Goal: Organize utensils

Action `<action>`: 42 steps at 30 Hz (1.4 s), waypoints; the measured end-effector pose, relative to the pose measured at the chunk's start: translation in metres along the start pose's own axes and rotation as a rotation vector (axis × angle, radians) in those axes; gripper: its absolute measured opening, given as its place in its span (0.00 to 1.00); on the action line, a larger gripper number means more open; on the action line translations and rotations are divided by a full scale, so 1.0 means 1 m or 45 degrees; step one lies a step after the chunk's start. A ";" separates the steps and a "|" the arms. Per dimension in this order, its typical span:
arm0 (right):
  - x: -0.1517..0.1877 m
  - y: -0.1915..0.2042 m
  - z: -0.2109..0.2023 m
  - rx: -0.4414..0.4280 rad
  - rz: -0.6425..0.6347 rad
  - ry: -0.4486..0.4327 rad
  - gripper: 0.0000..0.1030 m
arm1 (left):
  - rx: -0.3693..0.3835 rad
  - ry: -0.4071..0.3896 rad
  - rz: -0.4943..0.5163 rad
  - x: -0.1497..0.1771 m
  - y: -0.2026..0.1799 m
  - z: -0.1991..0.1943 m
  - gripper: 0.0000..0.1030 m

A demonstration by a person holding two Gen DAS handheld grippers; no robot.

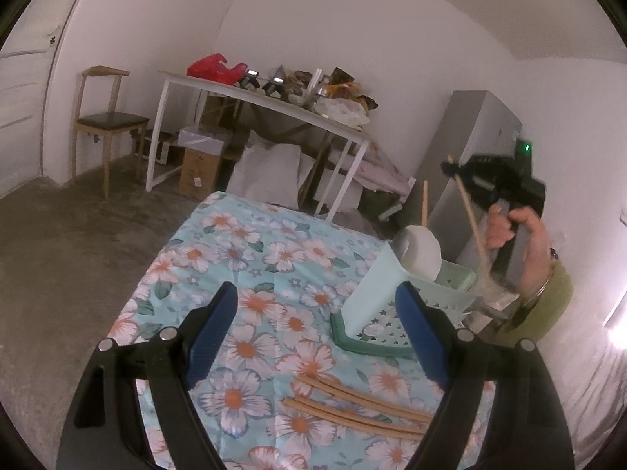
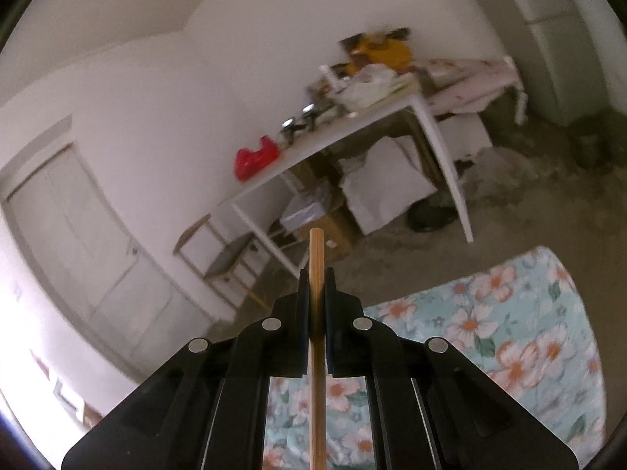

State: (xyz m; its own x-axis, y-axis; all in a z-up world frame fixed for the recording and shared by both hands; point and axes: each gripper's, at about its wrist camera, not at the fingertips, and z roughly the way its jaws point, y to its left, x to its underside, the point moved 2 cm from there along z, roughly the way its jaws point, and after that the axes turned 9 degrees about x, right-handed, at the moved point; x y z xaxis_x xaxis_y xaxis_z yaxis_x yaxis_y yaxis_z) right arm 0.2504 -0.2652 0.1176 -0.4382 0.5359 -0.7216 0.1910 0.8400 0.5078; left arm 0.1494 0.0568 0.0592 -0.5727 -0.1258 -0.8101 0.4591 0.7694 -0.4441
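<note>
The left gripper (image 1: pixel 317 325) hangs over the flowered tablecloth (image 1: pixel 250 258) with its blue pads (image 1: pixel 211 333) wide apart and nothing between them. At about five o'clock from its fingertips, three wooden chopsticks (image 1: pixel 352 411) lie side by side on the cloth. At two o'clock stands a pale green rack (image 1: pixel 372 301) on a darker green tray (image 1: pixel 352 342), with a white bowl (image 1: pixel 421 252) leaning in it and a wooden stick (image 1: pixel 424 201) rising behind the bowl. Farther right, the right gripper (image 1: pixel 456 170) is clamped on a chopstick (image 1: pixel 472 223) near its top end; the stick slants down toward what looks like a cup (image 1: pixel 491 286) beside the rack, though blur hides its lower tip. In the right wrist view the jaws press together on that chopstick (image 2: pixel 316 258), which pokes past the fingertips toward twelve o'clock.
</note>
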 end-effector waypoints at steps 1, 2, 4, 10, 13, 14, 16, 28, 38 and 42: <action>0.003 -0.007 0.004 0.003 0.043 -0.008 0.05 | -0.003 -0.004 -0.003 0.000 0.001 -0.002 0.78; 0.003 -0.007 0.002 0.008 0.063 -0.016 0.05 | -0.006 -0.007 -0.007 0.000 0.002 -0.003 0.78; 0.003 -0.014 0.004 0.031 0.106 -0.050 0.05 | -0.012 -0.009 -0.019 0.000 0.005 -0.004 0.78; 0.001 -0.020 0.002 0.125 0.133 -0.170 0.06 | -0.007 -0.001 -0.030 0.002 0.008 -0.002 0.78; 0.005 -0.020 0.004 0.178 0.087 -0.205 0.07 | 0.000 0.002 -0.030 0.002 0.007 -0.001 0.78; 0.006 -0.020 0.005 0.172 0.081 -0.194 0.06 | 0.000 0.002 -0.028 0.002 0.007 0.000 0.78; 0.009 -0.020 -0.001 0.176 0.066 -0.215 0.06 | -0.001 0.000 -0.024 0.001 0.008 -0.001 0.78; 0.029 0.013 -0.054 0.176 -0.245 -0.333 0.06 | 0.016 -0.018 -0.020 -0.001 0.003 -0.004 0.78; 0.004 -0.029 0.012 0.087 0.120 0.498 0.46 | 0.042 -0.009 -0.015 0.001 -0.003 -0.006 0.78; 0.022 -0.066 0.081 0.128 0.422 1.022 0.46 | 0.052 0.001 -0.005 0.002 -0.007 -0.004 0.78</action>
State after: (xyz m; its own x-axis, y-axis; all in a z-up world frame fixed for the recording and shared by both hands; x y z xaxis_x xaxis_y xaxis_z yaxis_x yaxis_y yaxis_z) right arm 0.2998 -0.3019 0.0303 -0.8252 0.5643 0.0246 0.4784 0.6751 0.5616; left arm 0.1422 0.0538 0.0626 -0.5752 -0.1282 -0.8079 0.4840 0.7428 -0.4625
